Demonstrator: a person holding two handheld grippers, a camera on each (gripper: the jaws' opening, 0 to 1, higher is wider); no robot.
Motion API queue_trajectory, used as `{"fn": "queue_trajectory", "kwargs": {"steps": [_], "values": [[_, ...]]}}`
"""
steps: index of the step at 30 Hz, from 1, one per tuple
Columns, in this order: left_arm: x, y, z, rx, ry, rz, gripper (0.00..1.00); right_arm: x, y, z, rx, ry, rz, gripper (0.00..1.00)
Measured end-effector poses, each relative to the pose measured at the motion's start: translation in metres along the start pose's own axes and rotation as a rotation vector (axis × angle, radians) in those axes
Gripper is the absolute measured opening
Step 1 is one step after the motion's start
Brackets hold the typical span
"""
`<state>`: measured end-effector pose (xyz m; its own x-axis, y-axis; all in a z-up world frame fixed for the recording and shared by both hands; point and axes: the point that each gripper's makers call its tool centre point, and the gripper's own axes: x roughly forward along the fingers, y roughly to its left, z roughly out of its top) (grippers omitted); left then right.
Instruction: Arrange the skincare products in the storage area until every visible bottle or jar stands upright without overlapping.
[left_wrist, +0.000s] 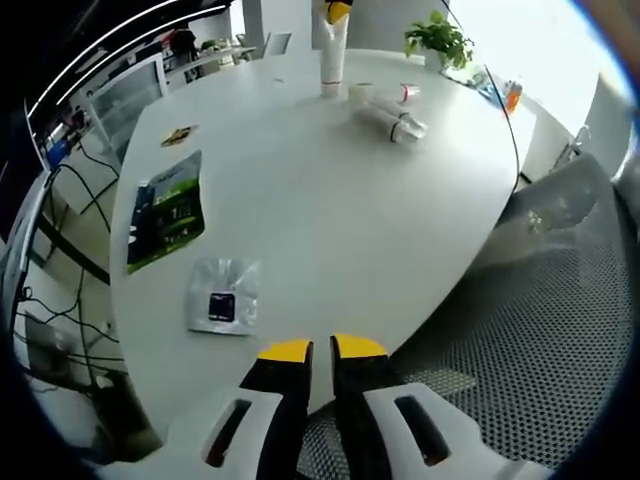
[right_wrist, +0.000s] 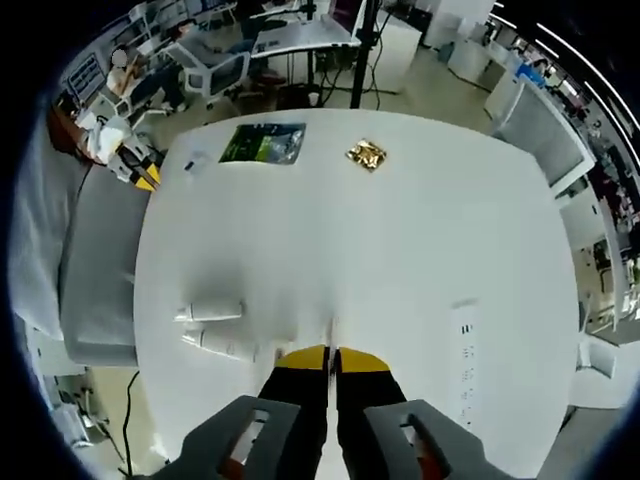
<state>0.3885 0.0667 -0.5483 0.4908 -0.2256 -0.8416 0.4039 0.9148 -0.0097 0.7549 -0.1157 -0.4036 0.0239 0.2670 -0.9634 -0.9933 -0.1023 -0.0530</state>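
1. Left gripper (left_wrist: 310, 352): jaws nearly together, empty, at table (left_wrist: 330, 220) edge.
2. Right gripper (right_wrist: 330, 358): jaws together, possibly pinching a thin white object; can't tell.
3. Tubes (left_wrist: 395, 120) lie toppled at far side, beside right gripper (right_wrist: 212, 326).
4. Likely light, smooth plastic, prone to rolling; grip mid-body across the width.

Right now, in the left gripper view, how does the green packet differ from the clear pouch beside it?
The green packet is dark green, opaque and printed; the clear pouch is see-through with a small dark square inside. The green packet is longer and larger, the clear pouch shorter and squarer. The clear pouch lies nearer the left hand-held gripper. Both lie flat on the white table, apart from each other.
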Motion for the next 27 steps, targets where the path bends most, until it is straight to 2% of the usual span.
{"fn": "queue_trajectory", "kwargs": {"steps": [10,17,24,27], "values": [[0.000,0.000,-0.001,0.000,0.004,0.001,0.03,0.002,-0.011,0.000,-0.011,0.026,0.021,0.00],[0.001,0.000,-0.001,0.001,0.007,-0.002,0.03,0.001,-0.009,-0.003,0.023,0.008,0.023,0.03],[0.001,-0.002,-0.002,0.010,0.015,-0.010,0.03,-0.005,-0.011,-0.007,0.062,-0.049,0.013,0.00],[0.002,-0.001,-0.002,0.007,0.015,-0.008,0.03,-0.009,-0.014,-0.006,0.112,-0.101,-0.014,0.09]]}}
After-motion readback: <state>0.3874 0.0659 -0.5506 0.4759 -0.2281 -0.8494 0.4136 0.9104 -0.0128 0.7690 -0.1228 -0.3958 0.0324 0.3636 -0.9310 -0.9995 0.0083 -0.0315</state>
